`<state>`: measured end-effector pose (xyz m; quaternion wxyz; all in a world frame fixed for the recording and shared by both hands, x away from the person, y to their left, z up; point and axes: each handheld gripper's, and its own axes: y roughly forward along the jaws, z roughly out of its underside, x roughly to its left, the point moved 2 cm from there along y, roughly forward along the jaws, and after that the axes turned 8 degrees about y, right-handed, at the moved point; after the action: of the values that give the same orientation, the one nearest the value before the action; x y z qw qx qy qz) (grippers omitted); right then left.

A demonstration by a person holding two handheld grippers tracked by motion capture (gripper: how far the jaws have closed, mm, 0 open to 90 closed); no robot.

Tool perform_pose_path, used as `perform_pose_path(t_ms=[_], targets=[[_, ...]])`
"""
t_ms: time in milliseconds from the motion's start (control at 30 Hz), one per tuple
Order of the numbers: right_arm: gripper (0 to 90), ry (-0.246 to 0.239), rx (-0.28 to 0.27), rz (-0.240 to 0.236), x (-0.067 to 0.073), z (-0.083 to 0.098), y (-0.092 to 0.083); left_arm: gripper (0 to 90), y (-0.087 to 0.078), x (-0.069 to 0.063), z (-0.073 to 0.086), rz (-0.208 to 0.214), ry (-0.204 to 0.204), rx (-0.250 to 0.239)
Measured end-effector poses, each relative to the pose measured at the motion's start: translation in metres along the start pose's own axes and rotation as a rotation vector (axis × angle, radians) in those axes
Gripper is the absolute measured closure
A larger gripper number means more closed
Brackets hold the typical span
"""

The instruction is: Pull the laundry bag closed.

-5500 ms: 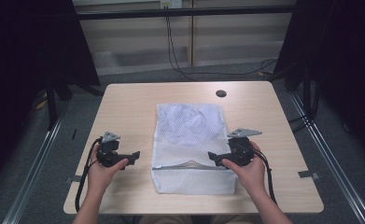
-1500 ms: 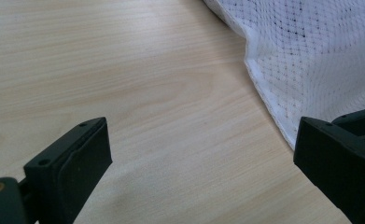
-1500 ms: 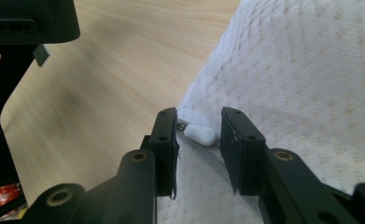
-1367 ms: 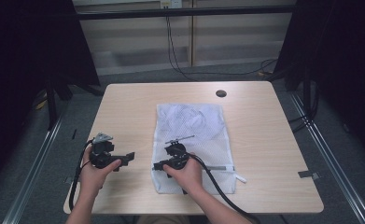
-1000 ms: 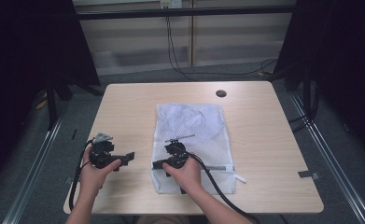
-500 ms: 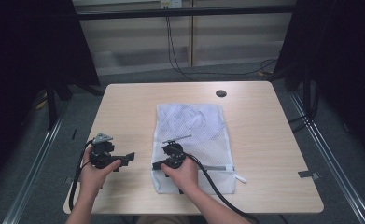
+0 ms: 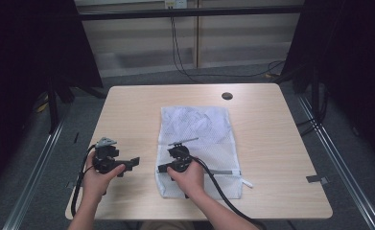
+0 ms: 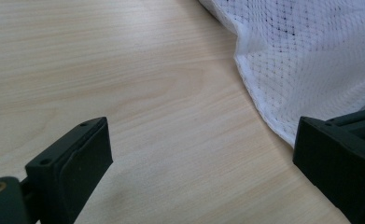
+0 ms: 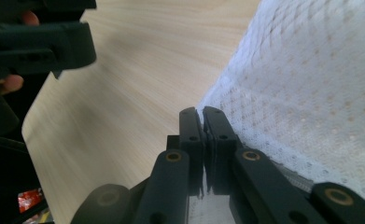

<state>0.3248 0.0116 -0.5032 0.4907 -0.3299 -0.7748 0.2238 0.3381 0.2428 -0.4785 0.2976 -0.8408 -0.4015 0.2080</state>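
While a white mesh bag (image 7: 198, 148) lies flat at the middle of the pale wooden worktop (image 7: 127, 110), the right hand-held gripper (image 7: 162, 168) sits at the bag's near left edge, its jaws pressed together, seemingly pinching the hem or zipper end. Doing this well likely means keeping that pinch firm and low so the thin mesh does not slip. The left hand-held gripper (image 7: 133, 163) hovers just beside the bag, jaws wide apart and empty, pointing toward it, forearms reaching in from the near edge.
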Motion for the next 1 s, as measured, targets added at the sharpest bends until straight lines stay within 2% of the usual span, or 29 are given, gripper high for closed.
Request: perform_pose_path(t_ms=[33,267,333,433,567,700,800,967,1000], targets=[[86.9,0.005,-0.009,-0.008,0.000,-0.002,-0.004,4.3,0.000,-0.001,0.000,0.014,-0.004,0.001],[86.9,-0.003,-0.032,-0.021,0.000,-0.005,-0.013,4.2,0.002,-0.004,0.000,0.034,0.006,0.015],[86.9,-0.002,-0.036,-0.028,0.000,-0.005,-0.015,4.2,0.003,-0.006,0.000,0.051,0.010,0.017],[86.9,0.002,-0.043,-0.040,0.000,-0.006,-0.018,4.2,0.004,-0.009,-0.002,0.062,-0.002,0.008],[86.9,0.003,-0.057,-0.055,0.001,-0.009,-0.023,4.2,0.005,-0.015,-0.003,0.097,0.002,0.011],[86.9,-0.001,-0.060,-0.051,0.000,-0.010,-0.025,4.2,0.008,-0.020,-0.004,0.106,0.005,0.018],[86.9,-0.002,-0.060,-0.057,0.001,-0.009,-0.026,4.2,0.009,-0.022,-0.003,0.108,0.025,0.032],[86.9,0.000,-0.070,-0.057,0.002,-0.010,-0.028,4.2,0.012,-0.028,-0.004,0.126,0.031,0.034],[86.9,-0.006,-0.071,-0.060,0.002,-0.011,-0.029,4.2,0.013,-0.029,-0.004,0.124,0.022,0.028]])
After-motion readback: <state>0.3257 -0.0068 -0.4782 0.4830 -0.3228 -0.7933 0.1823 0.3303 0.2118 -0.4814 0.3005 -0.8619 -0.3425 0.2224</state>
